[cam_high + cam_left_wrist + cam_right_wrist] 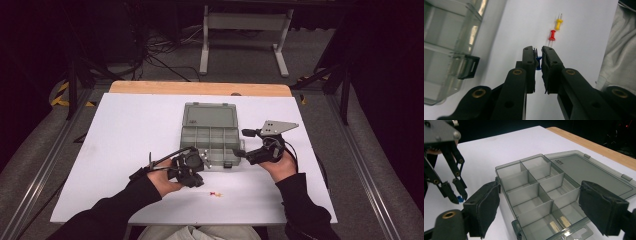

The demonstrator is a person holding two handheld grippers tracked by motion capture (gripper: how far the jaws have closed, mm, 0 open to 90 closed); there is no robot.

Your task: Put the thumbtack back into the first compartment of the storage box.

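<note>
Blue pushpin (538, 62) mostly gripper-hidden

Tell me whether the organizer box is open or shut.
Open. The box's lid lies folded back flat on the table, and the divided compartments are exposed from above, between the right gripper's spread jaws.

Dim room around a brightly lit work surface

A white-covered tabletop (130, 130) with a light wooden far edge (200, 88) stands on grey carpet floor (240, 60); beyond it are a white metal frame stand (245, 22), tangled black cables (160, 47), yellow-black hazard tape (62, 97) and darkness.
</note>
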